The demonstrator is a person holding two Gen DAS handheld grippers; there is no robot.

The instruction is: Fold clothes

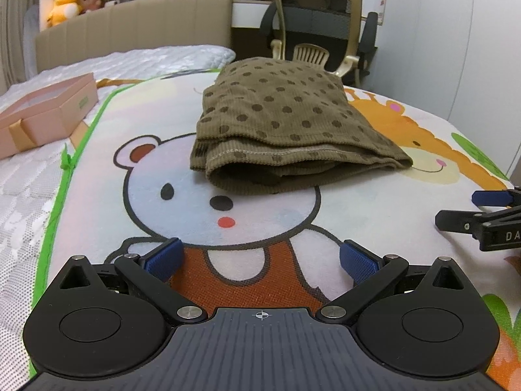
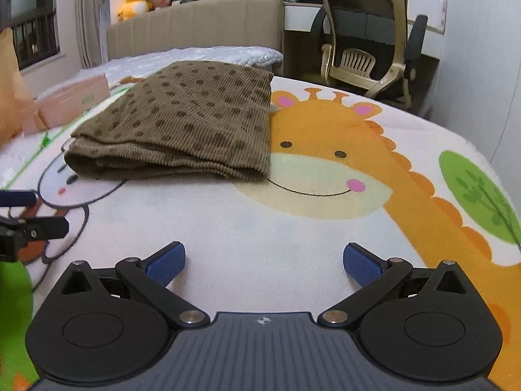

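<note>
Your left tool [image 1: 260, 260] sits nearest the lens, its blue pads [image 1: 164, 258] spread wide and holding nothing, low over the cartoon mat [image 1: 374, 195] that covers the bed. Between the pads you see the orange shirt of the printed white bear [image 1: 221, 208].

Your right tool [image 2: 264, 262] is likewise released, pads [image 2: 361, 265] wide apart and empty, over a plain pale stretch of the mat beside the printed giraffe [image 2: 325, 150]. From the left wrist view its fingers reach in at the right edge; from the right wrist view the left tool's fingers show at the left edge, so the two tools lie side by side, apart from each other.

Ahead of both tools, well clear of either one, lies the folded brown spotted garment [image 1: 280, 120]. It rests flat on the mat in a thick layered stack, its open stitched hem edge facing you, partly covering the top of the bear's head and the edge of the giraffe's face. From your left tool it lies straight ahead; from your right tool it lies ahead and to the left.

A pink box [image 1: 45, 114] sits on the bed off the left side of the mat, near the garment but not touching it.
</note>
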